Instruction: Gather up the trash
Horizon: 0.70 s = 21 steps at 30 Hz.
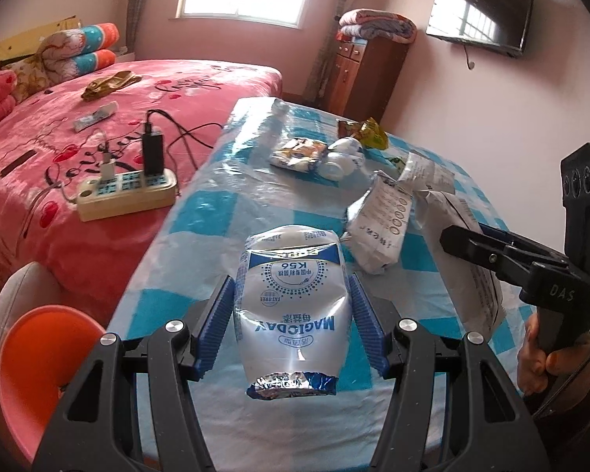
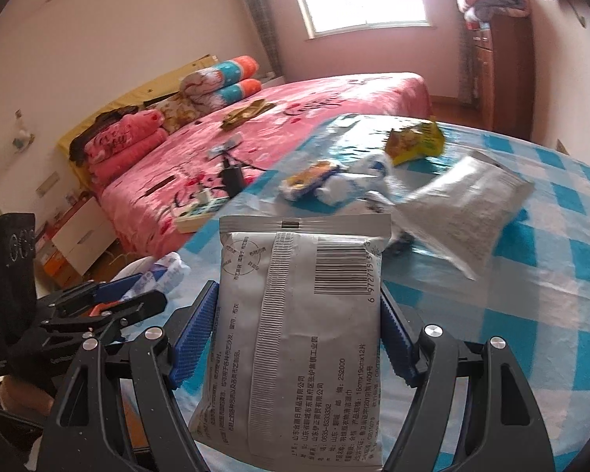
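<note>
Between two hand-held grippers, two pouches.

Left claw clamped silver-blue pouch between blue pads, above checked table. Right claw at right edge gripped grey packet. Orange bin lower left. Power strip on pink bed.

- Blocked between left fingers by silver milk pouch.
- Ahead right: crumpled grey mailers.
- Bare checkered tablecloth ahead left.
</note>
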### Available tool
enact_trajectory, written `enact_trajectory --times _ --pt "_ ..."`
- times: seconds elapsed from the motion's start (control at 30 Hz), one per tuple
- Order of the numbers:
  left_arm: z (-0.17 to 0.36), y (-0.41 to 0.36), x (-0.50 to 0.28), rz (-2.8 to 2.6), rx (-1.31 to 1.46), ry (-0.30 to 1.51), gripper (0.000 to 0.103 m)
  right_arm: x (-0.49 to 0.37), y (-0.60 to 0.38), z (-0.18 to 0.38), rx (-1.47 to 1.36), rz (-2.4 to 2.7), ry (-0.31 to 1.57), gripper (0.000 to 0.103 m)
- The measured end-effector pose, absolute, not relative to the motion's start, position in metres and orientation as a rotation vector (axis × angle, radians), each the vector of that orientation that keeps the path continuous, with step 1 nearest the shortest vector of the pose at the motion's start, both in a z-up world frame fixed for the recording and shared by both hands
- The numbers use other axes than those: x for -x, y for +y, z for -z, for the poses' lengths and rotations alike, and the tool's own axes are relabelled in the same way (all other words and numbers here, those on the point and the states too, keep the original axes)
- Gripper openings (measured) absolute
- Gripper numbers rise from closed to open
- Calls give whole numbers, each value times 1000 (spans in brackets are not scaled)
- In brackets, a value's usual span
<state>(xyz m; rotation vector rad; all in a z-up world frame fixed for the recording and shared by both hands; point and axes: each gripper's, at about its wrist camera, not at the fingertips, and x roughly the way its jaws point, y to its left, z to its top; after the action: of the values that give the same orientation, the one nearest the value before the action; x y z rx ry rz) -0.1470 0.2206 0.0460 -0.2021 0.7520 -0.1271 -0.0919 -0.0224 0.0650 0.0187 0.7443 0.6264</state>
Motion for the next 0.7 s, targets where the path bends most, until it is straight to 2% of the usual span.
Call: enact_trajectory --times 0.33,0.7 --pt "-50 265 181 27 230 719 60 103 36 -86 30 -783 750 76" --pt "-38 347 229 -196 292 714 60 135 135 -95 146 -1025 763 76"
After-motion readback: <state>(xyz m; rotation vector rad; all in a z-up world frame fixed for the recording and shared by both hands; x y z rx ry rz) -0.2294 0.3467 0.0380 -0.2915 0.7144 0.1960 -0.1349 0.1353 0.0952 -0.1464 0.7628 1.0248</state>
